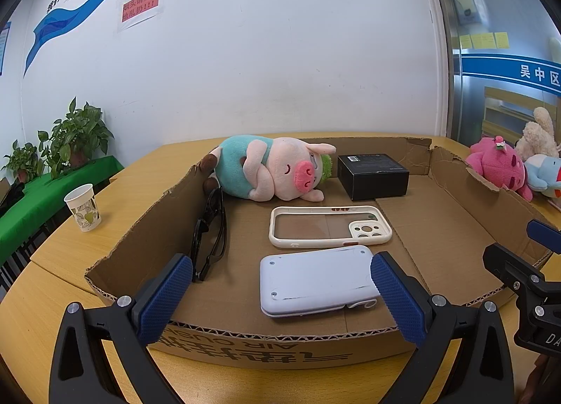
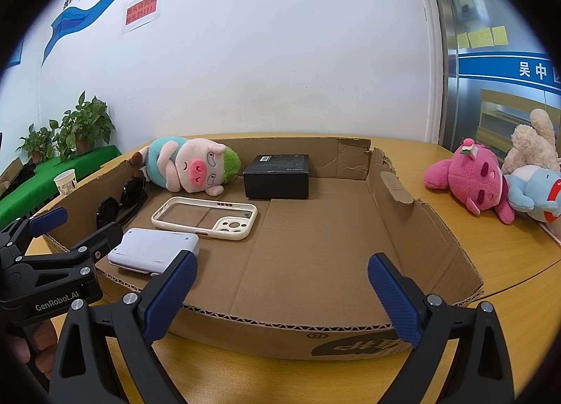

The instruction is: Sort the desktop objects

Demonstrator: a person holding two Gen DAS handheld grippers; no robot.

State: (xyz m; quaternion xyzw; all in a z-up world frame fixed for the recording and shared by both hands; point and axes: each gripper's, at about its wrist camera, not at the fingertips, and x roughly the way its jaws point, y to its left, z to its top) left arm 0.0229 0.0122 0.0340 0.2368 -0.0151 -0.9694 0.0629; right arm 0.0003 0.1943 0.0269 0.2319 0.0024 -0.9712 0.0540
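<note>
Two grippers hover spread at the near rim of the cardboard tray [image 2: 431, 228], left gripper [image 1: 280, 295] over the white device [image 1: 315, 277], right gripper [image 2: 280, 295] over bare floor; sunglasses [image 1: 210, 232] line the left wall; phone case [image 1: 329, 227] mid-tray; plush pig [image 1: 277, 169] and black box [image 1: 373, 176] along the far edge.

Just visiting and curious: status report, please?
Left gripper open, right gripper open, both empty. White device, phone case already in cardboard box. Nothing blocking.

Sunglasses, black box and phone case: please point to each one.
sunglasses [image 2: 121, 202], right wrist view, on a dark lens
black box [image 1: 373, 176], left wrist view, on its top face
phone case [image 1: 329, 227], left wrist view, on its clear back
</note>
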